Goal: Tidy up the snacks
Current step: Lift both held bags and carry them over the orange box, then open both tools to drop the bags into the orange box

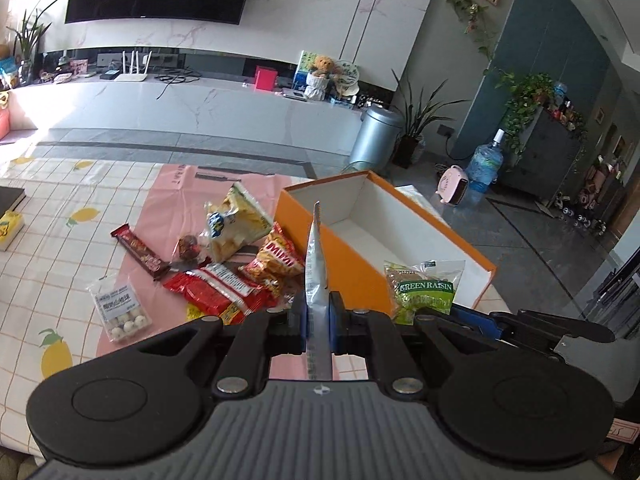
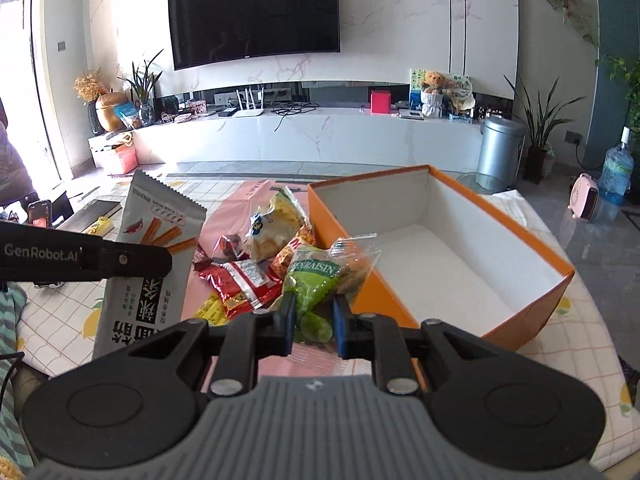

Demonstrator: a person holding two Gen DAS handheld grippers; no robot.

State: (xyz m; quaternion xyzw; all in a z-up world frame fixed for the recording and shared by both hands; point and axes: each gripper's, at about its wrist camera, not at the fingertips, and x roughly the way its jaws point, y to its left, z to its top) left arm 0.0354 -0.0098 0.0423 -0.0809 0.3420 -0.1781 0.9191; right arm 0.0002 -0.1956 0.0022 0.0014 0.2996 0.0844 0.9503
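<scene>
My left gripper (image 1: 317, 312) is shut on a grey snack pouch (image 1: 316, 268), held edge-on above the table; the pouch's printed face shows in the right wrist view (image 2: 148, 264). My right gripper (image 2: 313, 320) is shut on a green raisin bag (image 2: 320, 280), also seen in the left wrist view (image 1: 424, 288), held near the front left corner of an open orange box (image 2: 532, 304) with a white inside. Loose snacks lie on a pink sheet (image 1: 176, 200): a red packet (image 1: 216, 288), a yellow chips bag (image 1: 236, 224), a chocolate bar (image 1: 140, 252).
A clear bag of white balls (image 1: 122, 308) lies on the lemon-print tablecloth (image 1: 60, 216). A book and a yellow pad (image 1: 10, 228) sit at the table's left. Beyond the table are a TV unit, a metal bin (image 1: 376, 136) and a water jug.
</scene>
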